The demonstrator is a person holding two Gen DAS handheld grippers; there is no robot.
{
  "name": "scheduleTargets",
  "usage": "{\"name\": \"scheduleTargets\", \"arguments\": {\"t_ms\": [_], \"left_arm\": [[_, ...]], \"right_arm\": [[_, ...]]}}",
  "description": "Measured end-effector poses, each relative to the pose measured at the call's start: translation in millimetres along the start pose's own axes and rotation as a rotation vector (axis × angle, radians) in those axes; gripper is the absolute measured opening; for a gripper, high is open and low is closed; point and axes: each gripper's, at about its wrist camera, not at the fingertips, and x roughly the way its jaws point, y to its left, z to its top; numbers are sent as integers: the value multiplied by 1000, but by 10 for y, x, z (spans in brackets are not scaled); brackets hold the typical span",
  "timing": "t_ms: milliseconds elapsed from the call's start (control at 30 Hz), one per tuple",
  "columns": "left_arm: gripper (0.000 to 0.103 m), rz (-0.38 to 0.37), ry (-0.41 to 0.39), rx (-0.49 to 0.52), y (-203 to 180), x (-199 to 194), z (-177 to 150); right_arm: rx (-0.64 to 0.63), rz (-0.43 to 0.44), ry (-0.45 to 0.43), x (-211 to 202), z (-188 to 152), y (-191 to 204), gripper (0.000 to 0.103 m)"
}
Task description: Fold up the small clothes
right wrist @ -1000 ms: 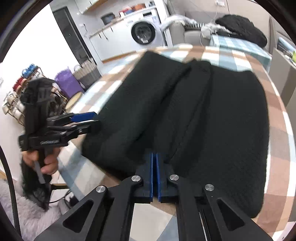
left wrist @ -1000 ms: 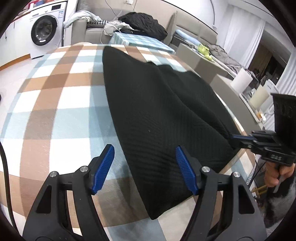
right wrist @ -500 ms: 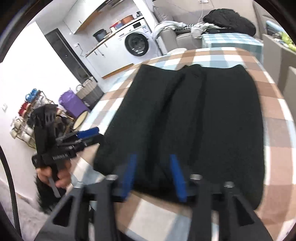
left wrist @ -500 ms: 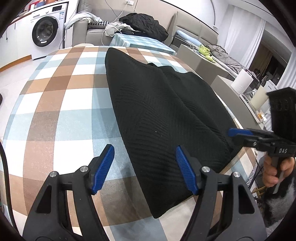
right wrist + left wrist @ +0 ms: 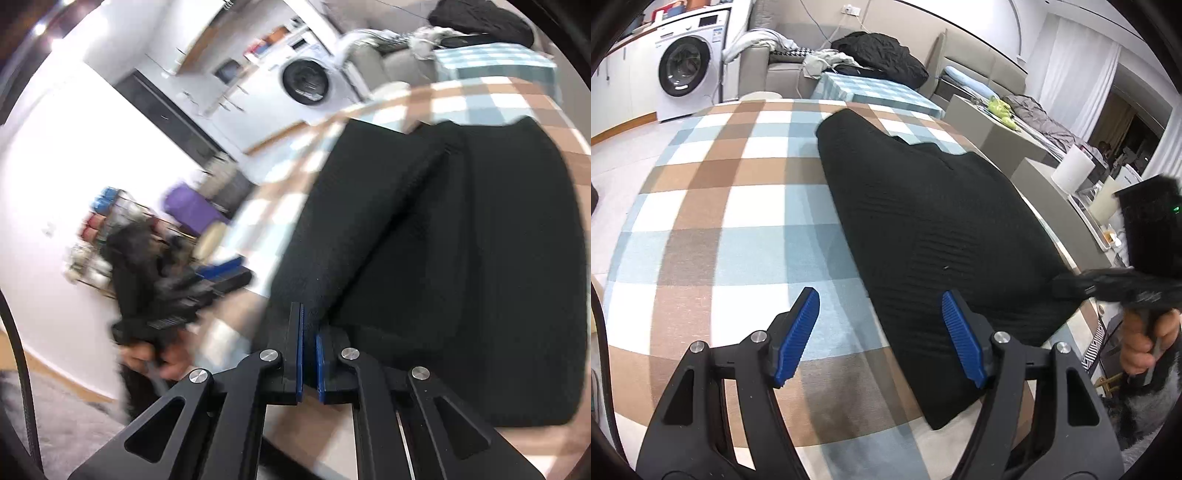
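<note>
1. Pinching the near hem: the right gripper [image 5: 308, 354] has its jaws nearly together with a fold of the black garment [image 5: 443, 258] bunched between the blue pads; grip looks taken, though that view is blurred.
2. Left gripper [image 5: 879, 336] hangs with jaws wide apart and nothing between them, one pad over the garment's near edge, the other over bare cloth beside it.
3. Garment lies flat on the counter [image 5: 738, 206], long axis running away from the grippers, already doubled along a lengthwise ridge.
4. Handling, judged: soft ribbed knit, light, limp, not slippery; it will sag and drag when lifted. Best hold is the two near corners of the hem, taken together.
5. Counter wears a brown, blue and white checked cloth, which may ruck under the garment.
6. Beyond the garment: washing machine [image 5: 689, 68], sofa [image 5: 783, 70] heaped with laundry.
</note>
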Motion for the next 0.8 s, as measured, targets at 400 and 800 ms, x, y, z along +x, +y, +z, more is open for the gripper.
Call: {"name": "scheduleTargets", "arguments": {"t_ms": [400,800], "left_arm": [[67,-10,172,201,-509,363,-365],[68,-34,122,124,-371,245,-269]], "right_arm": [[20,-193,8,24,-80,-199,41],[77,-193,-37,37,-110,-339,6]]}}
